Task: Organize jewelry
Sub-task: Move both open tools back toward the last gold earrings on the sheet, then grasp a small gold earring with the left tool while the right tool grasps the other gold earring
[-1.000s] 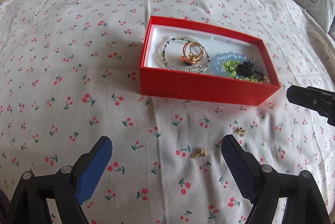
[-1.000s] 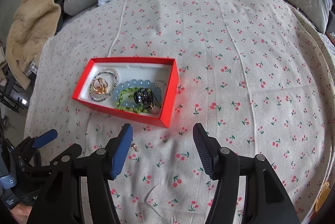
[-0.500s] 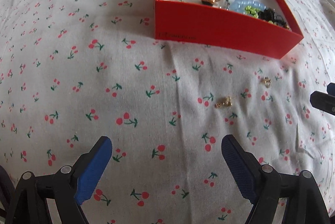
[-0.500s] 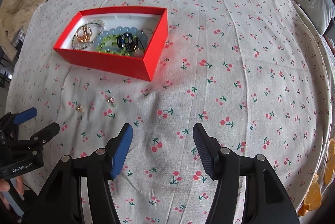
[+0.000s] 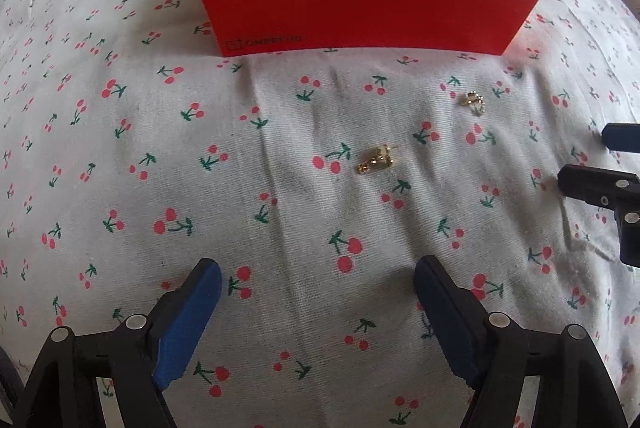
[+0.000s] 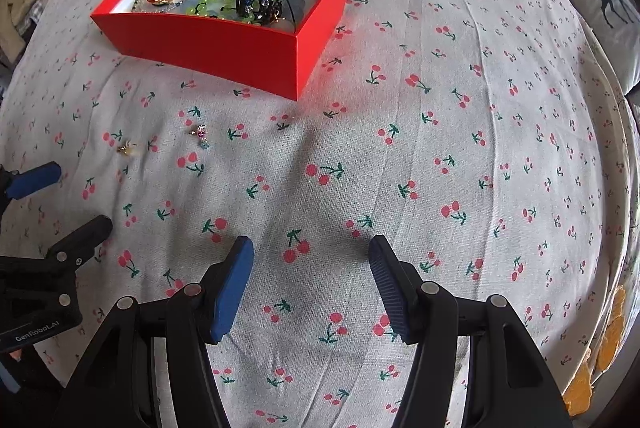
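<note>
On the bed point(image 5: 120, 147), two small gold earrings point(image 5: 376, 159) lie near the red box point(image 5: 360, 15) of jewelry. The left gripper point(image 5: 318, 302) hangs over the sheet, its jaws wide but just closing a little, with nothing between them. The right gripper point(image 6: 311, 278) jaws are apart and empty too.

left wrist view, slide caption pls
Open left tool above two gold earrings on cherry-print sheet, near red jewelry box.

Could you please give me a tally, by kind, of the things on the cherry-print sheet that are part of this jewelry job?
Red box holding jewelry: 1
Small gold pieces loose on the sheet: 2, one nearer the left gripper and one further right
Total: 3
The bracelets and rings inside the box overlap too much to count.
</note>
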